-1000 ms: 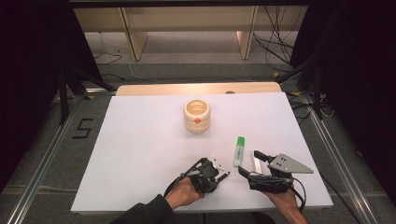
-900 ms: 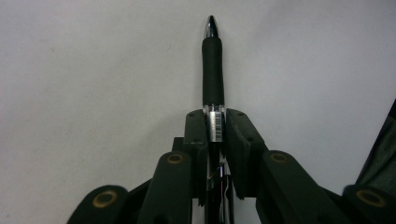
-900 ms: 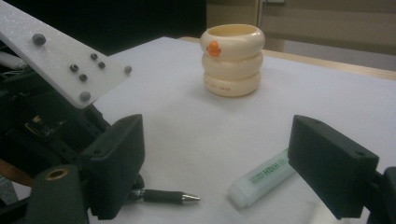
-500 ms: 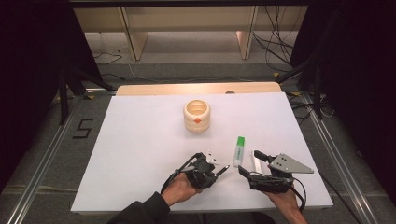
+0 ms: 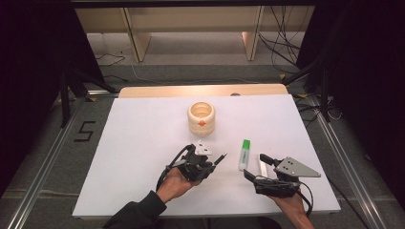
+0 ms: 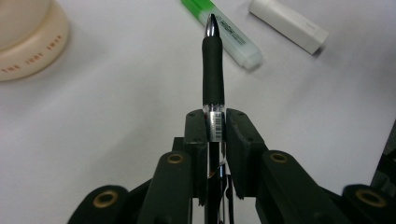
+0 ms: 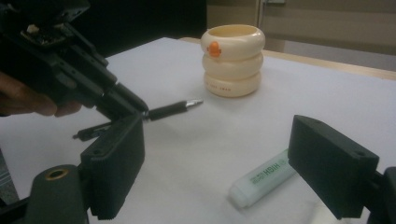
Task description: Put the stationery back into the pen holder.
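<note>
1. Nearest to us, at the bench's (image 5: 119, 157) front edge, we saw the right tool (image 5: 255, 168) resting low in the right hand (image 5: 291, 202), its jaws pointing away from us and standing wide apart with nothing between them; in the right gripper view its two black pads framed bare white surface.
2. Just beyond its jaws we saw a small white cap (image 5: 261, 165) lying flat, and beside that a green highlighter (image 5: 245, 154), also flat on the bench and lying roughly front to back, its green end farther from us.
3. To the left of these we saw the left tool (image 5: 210, 162), carried in the left hand (image 5: 174, 183) and lifted clear of the surface.
4. We saw its jaws drawn in close and pressed on a pen (image 6: 213, 88), with the clear barrel caught between the pads and the black rubber grip and silver tip sticking out forward.
5. In the right gripper view we saw the pen (image 7: 170, 108) held about level above the bench, a shadow under it, its tip aimed toward the highlighter (image 7: 264, 179) and touching nothing.
6. Farther back, near the middle of the white sheet and well apart from both tools, we saw a cream ringed holder (image 5: 201, 117) standing upright with its mouth open upward and a small orange mark on its front.
</note>
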Motion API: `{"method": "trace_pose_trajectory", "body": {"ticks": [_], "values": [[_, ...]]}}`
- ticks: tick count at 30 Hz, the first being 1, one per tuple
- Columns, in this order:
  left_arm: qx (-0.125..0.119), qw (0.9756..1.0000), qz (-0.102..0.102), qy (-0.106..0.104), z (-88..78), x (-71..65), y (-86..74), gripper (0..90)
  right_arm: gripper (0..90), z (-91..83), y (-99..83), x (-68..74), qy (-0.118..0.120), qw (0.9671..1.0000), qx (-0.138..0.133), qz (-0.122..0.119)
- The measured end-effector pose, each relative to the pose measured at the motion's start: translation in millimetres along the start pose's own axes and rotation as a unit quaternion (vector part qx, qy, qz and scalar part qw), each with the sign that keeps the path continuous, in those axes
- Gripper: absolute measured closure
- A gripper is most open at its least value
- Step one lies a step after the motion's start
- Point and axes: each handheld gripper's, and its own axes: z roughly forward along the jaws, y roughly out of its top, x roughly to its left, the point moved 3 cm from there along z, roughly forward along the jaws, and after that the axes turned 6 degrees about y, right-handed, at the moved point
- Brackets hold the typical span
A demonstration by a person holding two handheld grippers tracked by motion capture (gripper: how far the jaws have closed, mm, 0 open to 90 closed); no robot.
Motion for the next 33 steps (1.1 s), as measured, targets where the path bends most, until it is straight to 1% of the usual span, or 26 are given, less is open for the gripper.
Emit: {"method": "trace_pose_trajectory", "body": {"ticks": [1, 7, 12, 16, 18, 21, 24, 26, 27, 28, 30, 31, 33], "values": [[-0.007, 0.9999, -0.005, 0.006, -1.5, 3.0, 0.8, 78.7, 19.6, 0.1, 0.0, 0.1, 0.0, 1.0, 0.0, -0.001], [-0.031, 0.9988, -0.029, 0.023, -8.7, 19.6, 3.9, 78.7, 19.6, 0.3, -0.2, 0.1, 0.0, 1.0, 0.001, 0.001], [-0.042, 0.9977, -0.042, 0.033, -12.5, 30.3, 5.1, 78.7, 19.6, 0.5, -0.3, 0.1, 0.0, 1.0, 0.001, 0.0], [-0.062, 0.9954, -0.062, 0.039, -15.8, 39.9, 8.3, 78.7, 19.6, 0.6, -0.4, -0.1, 0.0, 1.0, 0.001, 0.001], [-0.069, 0.9943, -0.071, 0.039, -16.8, 46.3, 10.5, 78.7, 19.6, 0.6, -0.4, -0.3, -0.001, 1.0, 0.002, 0.001], [-0.085, 0.9918, -0.081, 0.05, -19.2, 56.4, 14.2, 78.7, 19.6, 1.0, -0.6, -0.5, -0.002, 1.0, 0.003, 0.001], [-0.098, 0.9891, -0.097, 0.053, -20.9, 66.0, 18.0, 78.7, 19.6, 0.8, -0.7, -0.7, -0.002, 1.0, 0.003, 0.002], [-0.105, 0.9876, -0.102, 0.055, -21.4, 72.1, 20.4, 78.7, 19.6, 0.7, -0.7, -0.8, -0.002, 1.0, 0.002, 0.002], [-0.108, 0.9874, -0.101, 0.058, -21.4, 75.2, 21.7, 78.7, 19.6, 0.6, -0.7, -0.8, -0.002, 1.0, 0.002, 0.001], [-0.113, 0.9863, -0.104, 0.06, -21.0, 77.6, 23.2, 78.7, 19.6, 0.6, -0.7, -0.8, -0.002, 1.0, 0.002, 0.002], [-0.117, 0.9853, -0.109, 0.06, -20.5, 83.3, 26.3, 78.7, 19.6, 0.8, -0.8, -1.1, -0.002, 1.0, 0.002, 0.003], [-0.123, 0.9842, -0.111, 0.062, -20.2, 85.5, 28.1, 78.7, 19.6, 0.8, -0.8, -1.0, -0.002, 1.0, 0.002, 0.002], [-0.128, 0.9833, -0.113, 0.064, -20.4, 89.7, 31.7, 78.7, 19.6, 0.8, -0.7, -0.7, -0.002, 1.0, 0.002, 0.002]]}}
